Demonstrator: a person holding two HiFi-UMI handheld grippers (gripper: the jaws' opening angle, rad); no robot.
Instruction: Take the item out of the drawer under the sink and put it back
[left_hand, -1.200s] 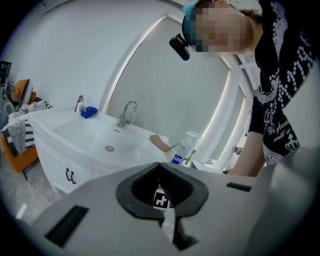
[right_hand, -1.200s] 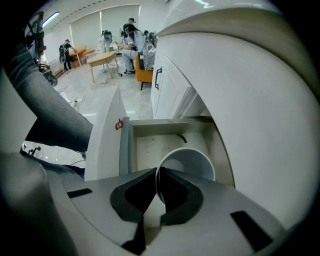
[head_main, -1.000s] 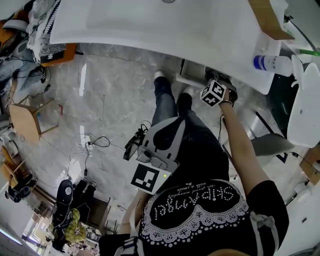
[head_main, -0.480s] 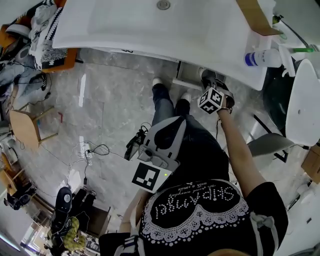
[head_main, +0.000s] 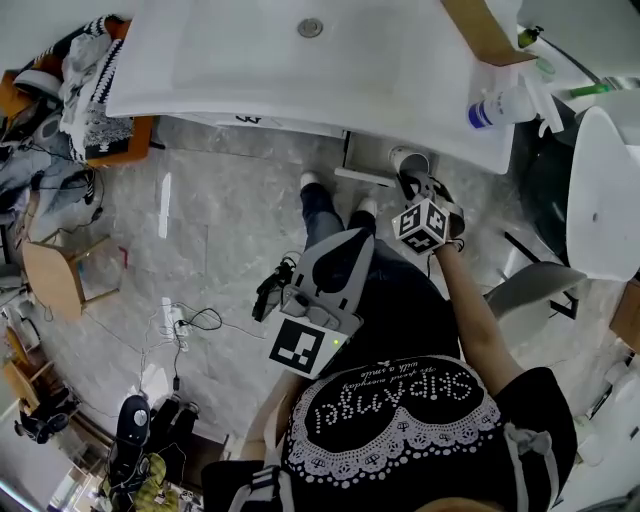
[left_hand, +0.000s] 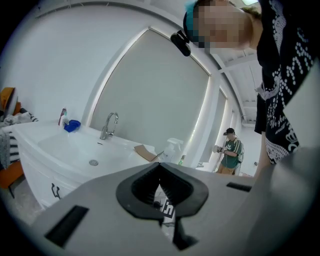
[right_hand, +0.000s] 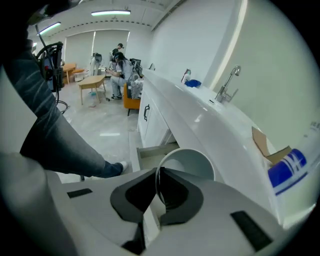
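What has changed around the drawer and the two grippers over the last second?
The right gripper, jaws shut on the rim of a white cup, has lifted it out of the open drawer and back from under the sink's edge. The cup now shows in the head view, where it did not before. The left gripper stayed shut and empty near the person's lap, and the drawer stayed open.

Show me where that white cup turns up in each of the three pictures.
Head view: the white cup is upper right of centre, just below the front edge of the sink, at the tip of the right gripper.
Left gripper view: I can't find it.
Right gripper view: lower centre, its rim pinched in that gripper's jaws, over the open drawer.
Shared landmark: the blue-labelled spray bottle, visible in all three.
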